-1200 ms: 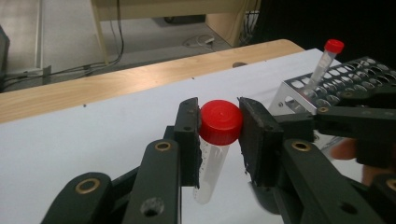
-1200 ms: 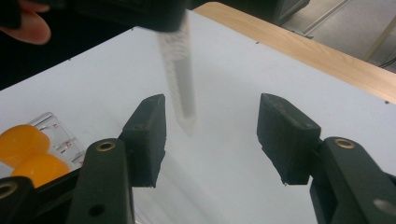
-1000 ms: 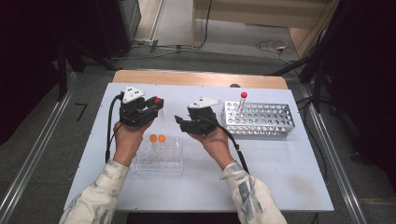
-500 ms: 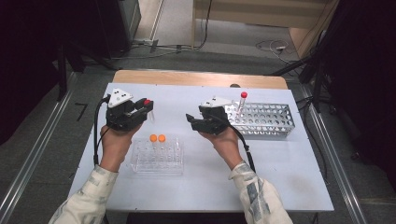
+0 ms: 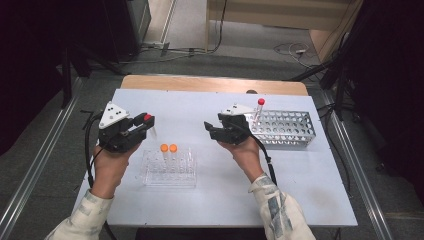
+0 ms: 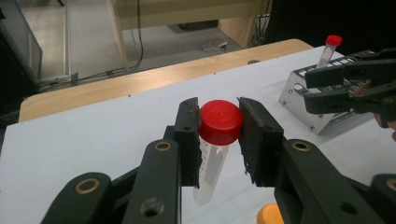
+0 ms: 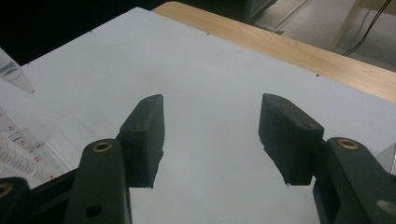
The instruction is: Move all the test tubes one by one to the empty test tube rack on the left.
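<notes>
Two grippers over white table (image 5: 300,190): left gripper (image 6: 219,135) pinching red-capped tube (image 6: 219,123); right gripper (image 7: 210,135) spread.

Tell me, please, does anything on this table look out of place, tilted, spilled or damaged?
Nothing is spilled or damaged. One small oddity: the red-capped tube in the metal rack leans instead of standing straight. The left gripper holds another red-capped tube by its cap, above the table.
</notes>
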Demonstrator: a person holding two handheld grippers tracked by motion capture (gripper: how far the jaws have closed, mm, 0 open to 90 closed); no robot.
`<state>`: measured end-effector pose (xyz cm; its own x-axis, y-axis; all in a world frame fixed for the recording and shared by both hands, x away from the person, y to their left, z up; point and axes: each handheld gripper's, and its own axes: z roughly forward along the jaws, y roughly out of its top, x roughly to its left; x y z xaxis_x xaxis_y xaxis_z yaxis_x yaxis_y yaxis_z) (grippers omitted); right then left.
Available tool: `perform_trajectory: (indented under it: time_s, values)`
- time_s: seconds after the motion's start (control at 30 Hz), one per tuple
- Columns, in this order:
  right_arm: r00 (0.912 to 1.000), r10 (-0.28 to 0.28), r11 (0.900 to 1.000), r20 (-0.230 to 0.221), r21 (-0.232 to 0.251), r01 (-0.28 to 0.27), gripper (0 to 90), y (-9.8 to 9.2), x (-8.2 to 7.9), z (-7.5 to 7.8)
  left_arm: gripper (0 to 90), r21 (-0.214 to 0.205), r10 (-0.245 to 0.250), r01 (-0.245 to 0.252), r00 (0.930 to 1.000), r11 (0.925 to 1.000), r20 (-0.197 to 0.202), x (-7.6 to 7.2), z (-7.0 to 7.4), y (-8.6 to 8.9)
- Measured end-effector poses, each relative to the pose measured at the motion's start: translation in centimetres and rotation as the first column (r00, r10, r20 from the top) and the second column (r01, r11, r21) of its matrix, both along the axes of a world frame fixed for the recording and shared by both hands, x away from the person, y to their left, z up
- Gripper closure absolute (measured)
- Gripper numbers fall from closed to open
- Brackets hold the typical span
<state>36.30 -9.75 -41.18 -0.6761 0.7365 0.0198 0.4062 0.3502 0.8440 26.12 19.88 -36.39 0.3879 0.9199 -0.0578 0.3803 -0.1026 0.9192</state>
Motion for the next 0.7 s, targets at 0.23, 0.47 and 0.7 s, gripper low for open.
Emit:
perform_trajectory:
  time_s: [0.23, 0.47, 0.7]
  values:
    - [0.9999, -0.012, 0.9999, -0.005, 0.008, 0.012, 39.3, -0.3, 0.1, -0.1, 70.3, -0.005, -0.018, 0.018, 0.9998, 0.9998, 0.0, -1.1, -0.2, 0.1]
    - [0.9997, -0.023, 0.9996, -0.009, 0.018, 0.023, 39.3, -0.8, 0.3, -0.1, 70.3, -0.02, -0.043, 0.042, 0.9991, 0.9989, -0.009, -2.0, -0.6, 0.1]
    - [0.9995, -0.029, 0.9994, -0.009, 0.021, 0.029, 39.3, -1.1, 0.3, -0.1, 70.4, -0.017, -0.059, 0.059, 0.9981, 0.9981, -0.018, -2.6, -1.0, -0.1]
